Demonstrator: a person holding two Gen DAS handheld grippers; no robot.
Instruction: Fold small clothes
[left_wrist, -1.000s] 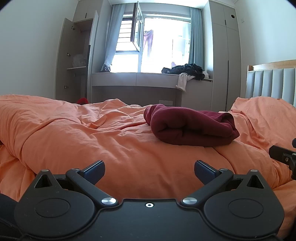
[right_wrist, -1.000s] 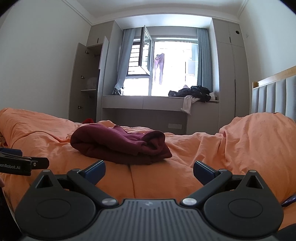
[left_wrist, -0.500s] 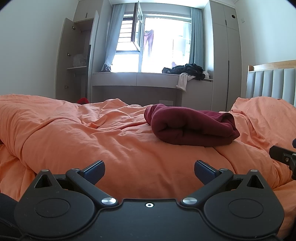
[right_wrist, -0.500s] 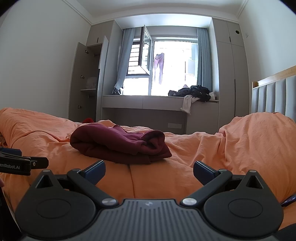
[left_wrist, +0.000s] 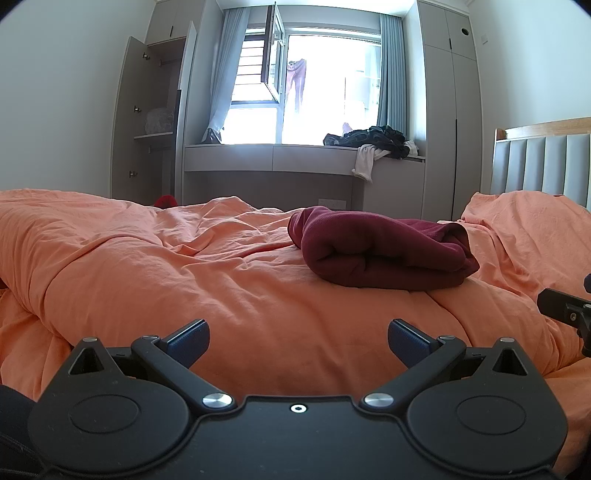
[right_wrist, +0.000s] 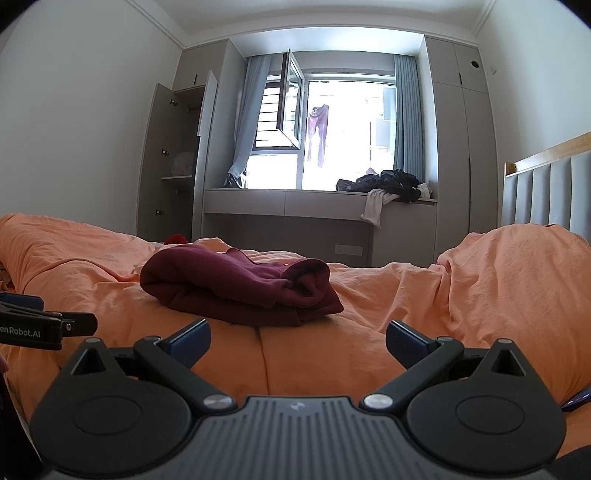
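Folded garment (left_wrist: 380, 254) on duvet (left_wrist: 184, 273), beyond grippers.

One dark red garment (left_wrist: 380, 254) lies folded on one orange duvet (left_wrist: 221, 280). Two grippers are in view, the left gripper (left_wrist: 298, 338) and the right gripper (right_wrist: 298, 338), each with two fingers, so four fingers together. Behind the garment there is one window (right_wrist: 340, 133), with two curtains (right_wrist: 251, 118) beside it, one at each side. On the ledge under the window lies one heap of clothes (right_wrist: 388, 184). Right of the garment stands one headboard (left_wrist: 543, 162)
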